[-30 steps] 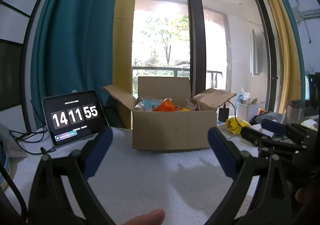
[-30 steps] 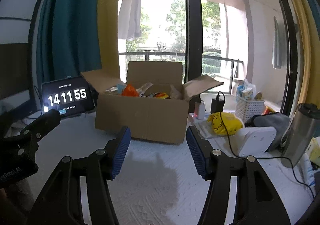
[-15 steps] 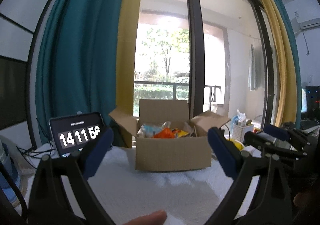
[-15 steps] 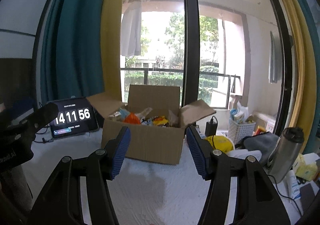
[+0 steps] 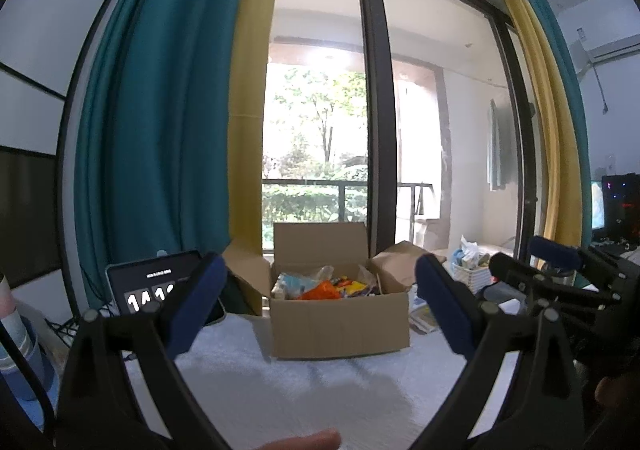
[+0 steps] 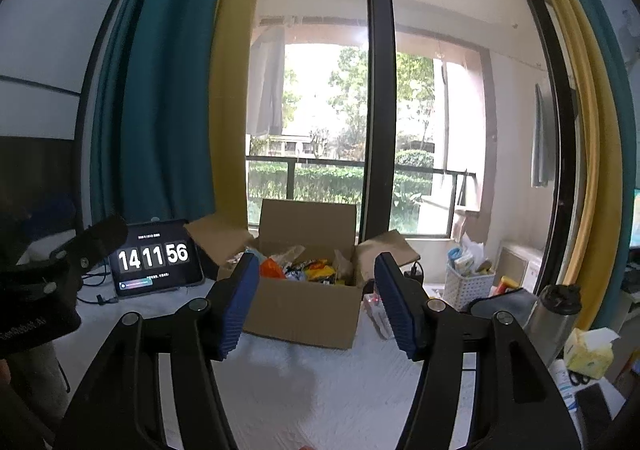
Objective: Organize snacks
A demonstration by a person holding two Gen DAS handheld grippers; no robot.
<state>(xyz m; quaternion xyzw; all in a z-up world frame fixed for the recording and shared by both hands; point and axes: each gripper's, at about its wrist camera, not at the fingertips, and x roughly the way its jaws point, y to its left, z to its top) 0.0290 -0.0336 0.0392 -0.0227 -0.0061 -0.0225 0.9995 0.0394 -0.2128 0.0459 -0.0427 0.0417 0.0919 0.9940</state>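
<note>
An open cardboard box (image 5: 340, 322) (image 6: 304, 306) stands on the white-covered table (image 5: 280, 390), flaps spread. Several snack packets (image 5: 320, 286) (image 6: 312, 268), orange, yellow and pale blue, fill it. My left gripper (image 5: 320, 262) hovers level in front of the box, open wide and empty. My right gripper (image 6: 316, 258) also points level at the box, short of it. Its jaws are opening and nothing is between them. In the left wrist view the right gripper (image 5: 552, 262) shows at the right edge. A fingertip (image 5: 304, 440) shows at the bottom.
A tablet (image 6: 154, 256) showing a clock leans left of the box, cables behind it. Right of the box are a white basket (image 6: 468, 282), a steel flask (image 6: 554, 314), a yellow tissue pack (image 6: 592, 350) and other clutter. Curtains and a glass door stand behind.
Both grippers have risen, so the box and table now sit lower and smaller in both views. The clock went from 55 to 56. Nothing was taken hold of.
</note>
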